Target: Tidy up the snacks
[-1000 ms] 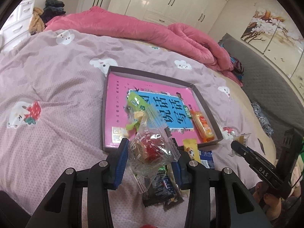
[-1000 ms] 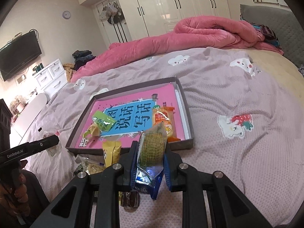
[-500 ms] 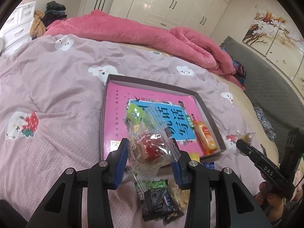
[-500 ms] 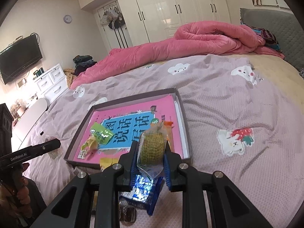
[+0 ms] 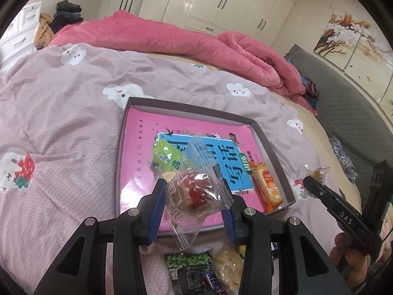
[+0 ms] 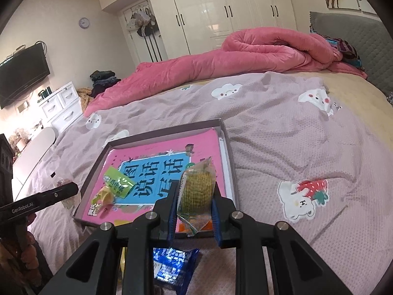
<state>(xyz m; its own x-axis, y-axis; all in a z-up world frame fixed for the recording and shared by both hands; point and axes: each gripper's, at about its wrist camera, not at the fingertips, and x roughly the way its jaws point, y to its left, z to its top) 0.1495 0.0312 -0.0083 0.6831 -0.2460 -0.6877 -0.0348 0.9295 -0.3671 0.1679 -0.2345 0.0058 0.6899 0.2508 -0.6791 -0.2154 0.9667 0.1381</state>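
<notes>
My left gripper is shut on a clear-wrapped red snack, held above the near edge of a shallow grey box with a pink book inside. My right gripper is shut on a clear packet with a yellow-green cake, also over the box's near edge. In the box lie a green packet, a yellow candy and an orange packet.
Loose snacks lie on the bedspread below the grippers: a green-black packet, a yellow one, a blue one. A pink quilt is heaped at the far side. The right gripper shows in the left view.
Both grippers have lifted and moved forward with their snacks, from over the loose pile to over the box's near edge.
</notes>
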